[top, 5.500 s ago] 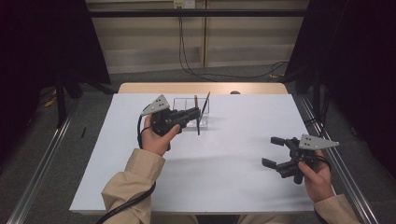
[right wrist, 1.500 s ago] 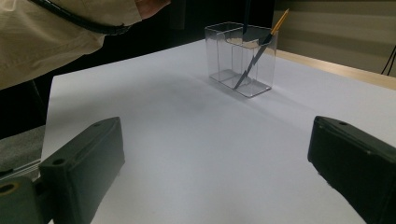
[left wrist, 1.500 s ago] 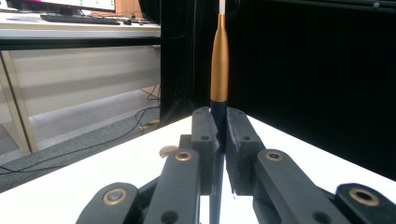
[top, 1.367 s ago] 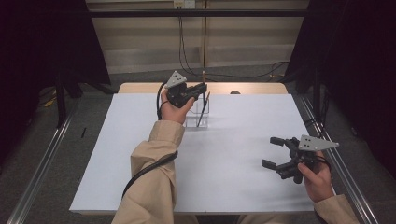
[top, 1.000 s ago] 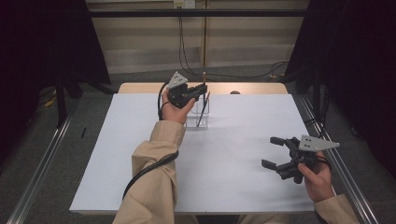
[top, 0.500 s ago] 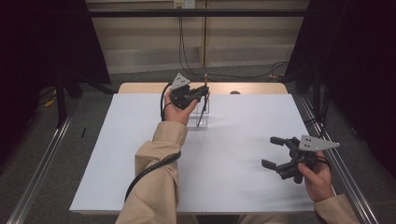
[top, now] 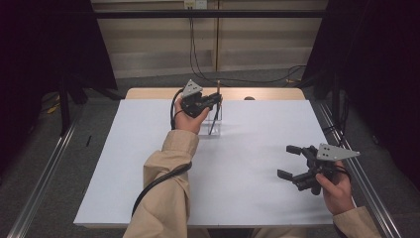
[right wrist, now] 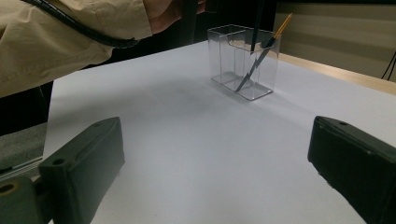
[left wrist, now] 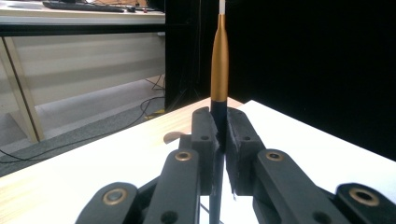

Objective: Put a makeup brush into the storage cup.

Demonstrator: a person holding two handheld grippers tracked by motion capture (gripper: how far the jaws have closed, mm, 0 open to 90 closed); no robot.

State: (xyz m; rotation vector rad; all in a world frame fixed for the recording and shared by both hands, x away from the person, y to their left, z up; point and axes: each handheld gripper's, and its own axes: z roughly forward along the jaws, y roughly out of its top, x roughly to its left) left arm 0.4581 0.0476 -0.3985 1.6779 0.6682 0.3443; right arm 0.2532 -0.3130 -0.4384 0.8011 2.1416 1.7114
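My left gripper (top: 214, 100) (left wrist: 219, 127) is shut on a slim pen (left wrist: 220, 70) with a black shaft, a gold upper part and a white tip. It holds the pen upright over a clear plastic box (top: 216, 123) (right wrist: 243, 65) at the far middle of the table. The pen's lower end (right wrist: 255, 32) hangs inside the box, above its floor. A second thin stick (right wrist: 261, 53) with a yellow end leans inside the box. My right gripper (top: 286, 161) (right wrist: 219, 163) is open near the table's right front, with nothing between its jaws.
A white sheet (top: 148, 163) covers the table, and a wooden strip (top: 148, 93) shows at its far edge with a small dark round thing (top: 249, 98) on it. Metal rails (top: 44, 173) run along both sides. The left arm's sleeve (top: 163, 183) and cable lie across the front left.
Since 5.5 s ago my left gripper has carried the pen from in front of the box to above it and turned it upright. Over the last second hardly anything moved.
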